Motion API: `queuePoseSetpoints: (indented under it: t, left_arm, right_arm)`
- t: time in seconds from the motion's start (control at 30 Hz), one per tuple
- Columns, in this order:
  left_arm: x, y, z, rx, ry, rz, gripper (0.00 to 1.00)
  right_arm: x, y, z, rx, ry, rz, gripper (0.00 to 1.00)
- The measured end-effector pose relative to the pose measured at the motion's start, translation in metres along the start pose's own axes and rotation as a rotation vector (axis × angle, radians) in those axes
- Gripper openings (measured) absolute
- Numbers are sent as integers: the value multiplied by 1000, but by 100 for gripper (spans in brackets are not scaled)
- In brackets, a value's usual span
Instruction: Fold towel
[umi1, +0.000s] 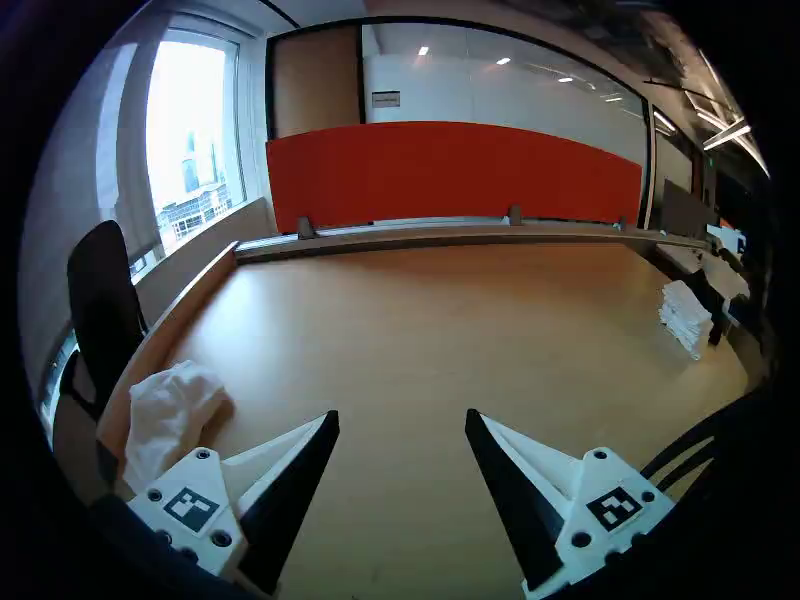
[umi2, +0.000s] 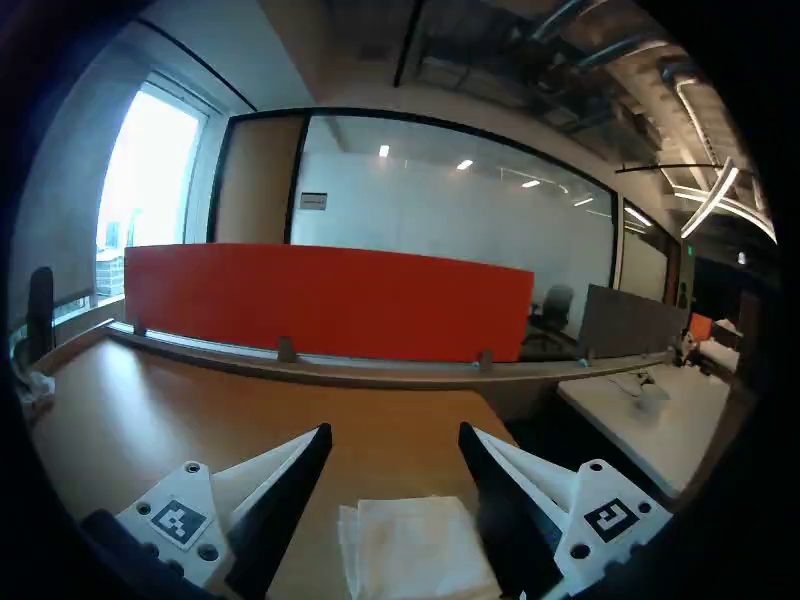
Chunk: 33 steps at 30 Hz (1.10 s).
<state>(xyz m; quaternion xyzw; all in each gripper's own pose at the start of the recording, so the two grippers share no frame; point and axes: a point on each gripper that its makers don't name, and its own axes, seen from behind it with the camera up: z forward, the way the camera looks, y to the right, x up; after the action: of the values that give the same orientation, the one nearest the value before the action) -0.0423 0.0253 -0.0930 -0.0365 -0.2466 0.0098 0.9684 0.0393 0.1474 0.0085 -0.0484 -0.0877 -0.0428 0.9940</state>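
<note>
In the left gripper view, the left gripper (umi1: 400, 440) is hovering above the table (umi1: 430, 330), its fingers (umi1: 290, 480) standing wide apart and grasping nothing. A crumpled white towel (umi1: 165, 410) is lying at the table's near left corner, just beside the left-hand finger. That finger's base is covering the towel's lower edge, so its full outline cannot be made out. A stack (umi1: 688, 315) of folded white cloths is sitting at the table's far right edge, too small for its layers to be counted. A red divider (umi1: 450, 175) is running along the back edge, and a dark chair (umi1: 100, 300) is standing at the left, partly cut off. In the right gripper view, the right gripper (umi2: 395, 450) is hovering with its fingers (umi2: 285, 490) released and empty. The stack (umi2: 420, 545) is lying on the table below and between them. Its near edge is cut off at the bottom, and the right-hand finger is hiding its right side.
</note>
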Motion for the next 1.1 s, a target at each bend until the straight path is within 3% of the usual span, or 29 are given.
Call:
queuePoseSetpoints:
  t: [0.5,0.87,1.1]
  left_arm:
    - [30,-11,6,4,87,-51,94]
    - [79,-30,10,14,204,-89,94]
    - [113,-40,14,19,273,-87,94]
  right_arm:
    - [33,-68,-6,87,56,13,98]
    - [44,-112,-13,133,82,39,99]
    - [52,-131,-15,147,94,65,99]
